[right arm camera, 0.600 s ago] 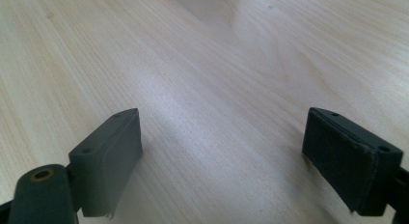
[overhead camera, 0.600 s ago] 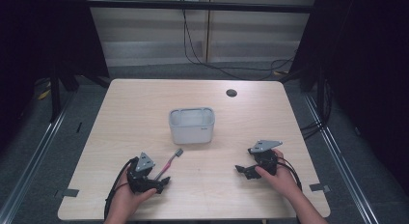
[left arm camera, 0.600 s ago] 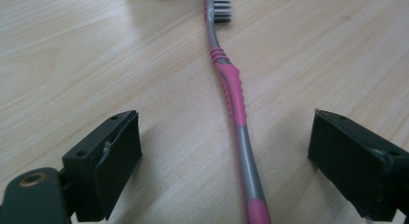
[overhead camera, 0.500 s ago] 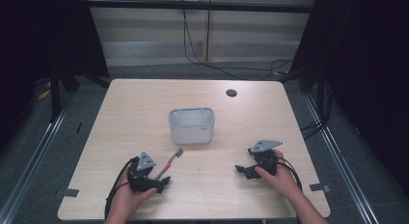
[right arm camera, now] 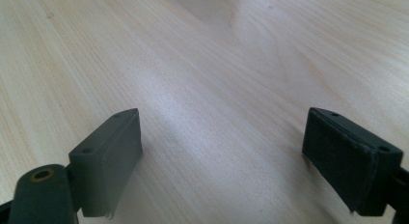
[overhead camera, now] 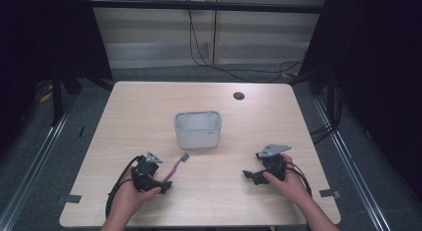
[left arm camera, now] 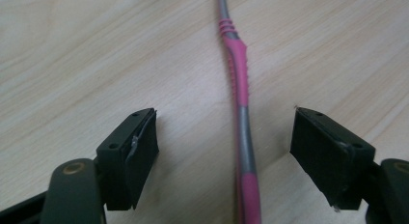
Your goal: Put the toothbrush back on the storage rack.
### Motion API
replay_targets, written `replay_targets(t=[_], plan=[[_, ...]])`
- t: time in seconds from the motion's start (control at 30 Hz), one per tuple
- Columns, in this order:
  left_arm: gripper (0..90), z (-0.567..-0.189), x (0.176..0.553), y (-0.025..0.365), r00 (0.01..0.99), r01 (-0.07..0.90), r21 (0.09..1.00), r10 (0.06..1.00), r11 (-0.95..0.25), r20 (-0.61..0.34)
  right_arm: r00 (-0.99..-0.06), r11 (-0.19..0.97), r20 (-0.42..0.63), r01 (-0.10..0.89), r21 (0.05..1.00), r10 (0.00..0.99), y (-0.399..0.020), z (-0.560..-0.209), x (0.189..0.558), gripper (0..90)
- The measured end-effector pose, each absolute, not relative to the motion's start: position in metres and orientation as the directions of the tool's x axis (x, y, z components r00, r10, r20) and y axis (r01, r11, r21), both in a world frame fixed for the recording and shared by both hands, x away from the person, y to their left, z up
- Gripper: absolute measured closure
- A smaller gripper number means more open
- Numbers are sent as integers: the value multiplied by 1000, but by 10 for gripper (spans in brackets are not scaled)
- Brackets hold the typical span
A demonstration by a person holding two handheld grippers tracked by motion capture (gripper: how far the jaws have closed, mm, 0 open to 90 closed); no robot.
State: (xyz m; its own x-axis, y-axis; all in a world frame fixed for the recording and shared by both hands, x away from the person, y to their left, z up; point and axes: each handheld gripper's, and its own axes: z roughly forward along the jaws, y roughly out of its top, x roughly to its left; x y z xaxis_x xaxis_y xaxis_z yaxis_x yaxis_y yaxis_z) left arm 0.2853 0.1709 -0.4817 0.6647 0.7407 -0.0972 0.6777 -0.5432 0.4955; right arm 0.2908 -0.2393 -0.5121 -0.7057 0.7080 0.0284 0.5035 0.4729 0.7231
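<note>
Light wooden table (overhead camera: 149, 106), grey tub (overhead camera: 197, 129) at centre, pink-and-grey toothbrush (overhead camera: 175, 166) near front-left edge.

One toothbrush (overhead camera: 175, 166), pink and grey. One grey bin (overhead camera: 197, 129). Two handheld grippers: 1 left gripper (overhead camera: 158, 183), 1 right gripper (overhead camera: 251, 175). One wooden table (overhead camera: 149, 106) w/ one dark round grommet (overhead camera: 239, 95).

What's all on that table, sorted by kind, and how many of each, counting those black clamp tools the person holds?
Toothbrush, pink and grey: 1
Grey bin: 1
Black clamp tools: 2, the left gripper and the right gripper
Total: 4
</note>
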Motion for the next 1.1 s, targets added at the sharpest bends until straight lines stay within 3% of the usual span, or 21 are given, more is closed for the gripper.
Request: replay_targets(t=[0.63,1.1], plan=[[457,-467,323,136,659,727,342,746,-596,-100,-710,475,29,500,724,703,-240,-512,292,132],[560,-466,339,122,650,742,304,753,-597,-108,-710,475,29,501,724,704,-240,-512,293,132]])
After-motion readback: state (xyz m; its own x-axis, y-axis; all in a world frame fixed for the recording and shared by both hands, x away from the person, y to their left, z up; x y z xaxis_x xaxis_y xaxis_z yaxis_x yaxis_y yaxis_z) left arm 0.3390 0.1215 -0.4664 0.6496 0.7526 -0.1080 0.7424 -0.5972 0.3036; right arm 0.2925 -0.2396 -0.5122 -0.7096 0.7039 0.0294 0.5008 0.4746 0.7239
